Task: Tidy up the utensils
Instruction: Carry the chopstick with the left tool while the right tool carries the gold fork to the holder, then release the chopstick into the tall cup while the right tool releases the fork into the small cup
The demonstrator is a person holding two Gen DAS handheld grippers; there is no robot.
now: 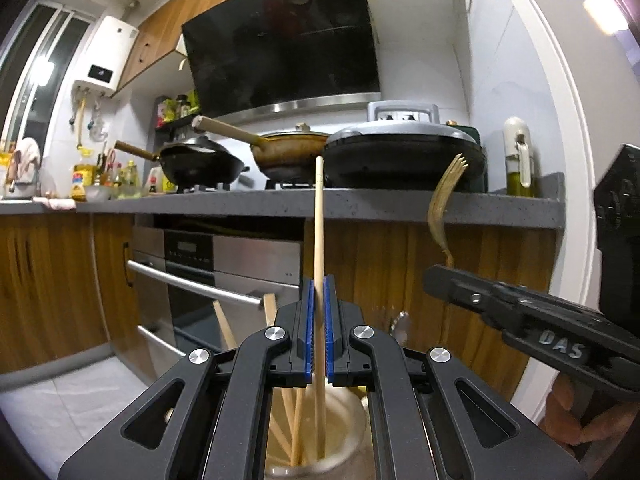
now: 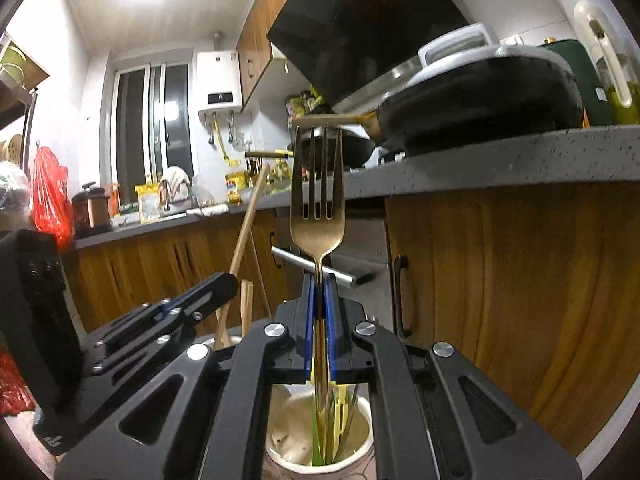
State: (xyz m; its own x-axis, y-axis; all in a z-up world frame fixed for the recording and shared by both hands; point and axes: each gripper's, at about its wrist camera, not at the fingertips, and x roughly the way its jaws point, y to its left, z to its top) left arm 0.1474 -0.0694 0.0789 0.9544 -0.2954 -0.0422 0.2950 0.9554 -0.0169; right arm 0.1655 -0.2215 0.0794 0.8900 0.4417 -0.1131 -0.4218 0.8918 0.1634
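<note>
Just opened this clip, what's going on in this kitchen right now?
A person is sorting utensils with two handheld grippers. The left gripper is shut on a long wooden chopstick, held upright over a pale ceramic holder that already contains other wooden chopsticks. The right gripper is shut on a gold metal fork, tines up, above a white ceramic cup holding green and yellow utensils. Neither piece has been released yet.

I am working in a home kitchen. I see pans [image 1: 204,162] on a stove, a range hood [image 1: 280,40], wooden cabinets [image 2: 500,280] and a built-in oven [image 1: 224,272].
</note>
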